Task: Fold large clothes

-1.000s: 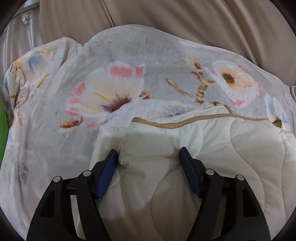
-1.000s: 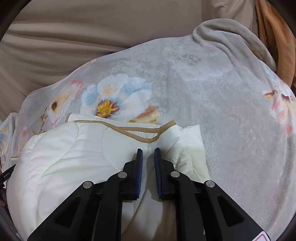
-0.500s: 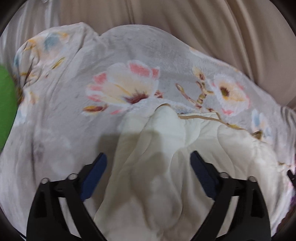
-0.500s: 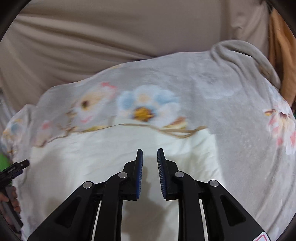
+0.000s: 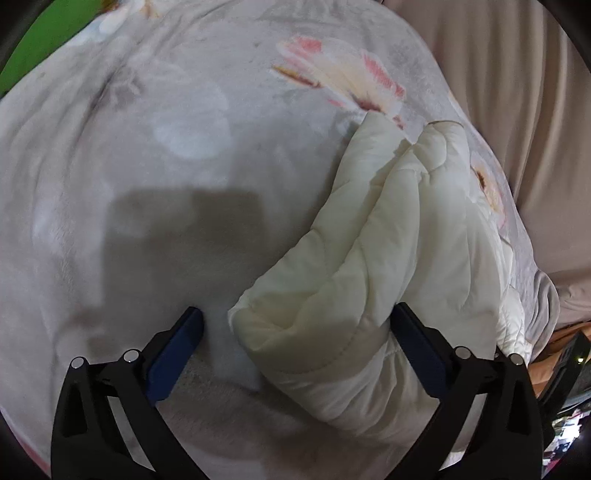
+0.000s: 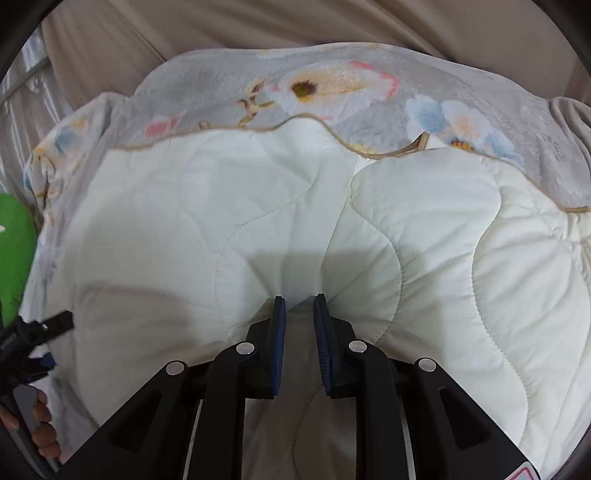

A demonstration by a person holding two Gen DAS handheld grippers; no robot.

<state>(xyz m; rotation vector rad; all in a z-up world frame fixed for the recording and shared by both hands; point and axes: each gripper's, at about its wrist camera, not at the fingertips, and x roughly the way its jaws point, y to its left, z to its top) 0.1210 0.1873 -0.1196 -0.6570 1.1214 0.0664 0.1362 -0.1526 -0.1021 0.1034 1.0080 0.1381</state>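
A cream-white quilted padded garment with tan piping along its edge [image 6: 424, 236] is spread over a grey plush blanket printed with pink, white and blue flowers [image 6: 229, 81], which lies on a surface backed by beige draped fabric [image 6: 207, 26]; in the left wrist view a folded, rolled end of the garment [image 5: 332, 288] is seen lying on the blanket [image 5: 155, 140], partly between the blue pads of the left gripper [image 5: 295, 343]; its jaws are opening and stand wide, with the left pad clear of the cloth and the right pad at the fold's edge, so nothing is clamped; the right gripper [image 6: 298, 310] is seen with its blue pads narrowly apart, a pinch of the quilted fabric being gathered and held between them; at the left edge of the right wrist view a bright green object [image 6: 14, 251] is visible, and fingers of a hand [image 6: 40, 424] are seen on a black handle.
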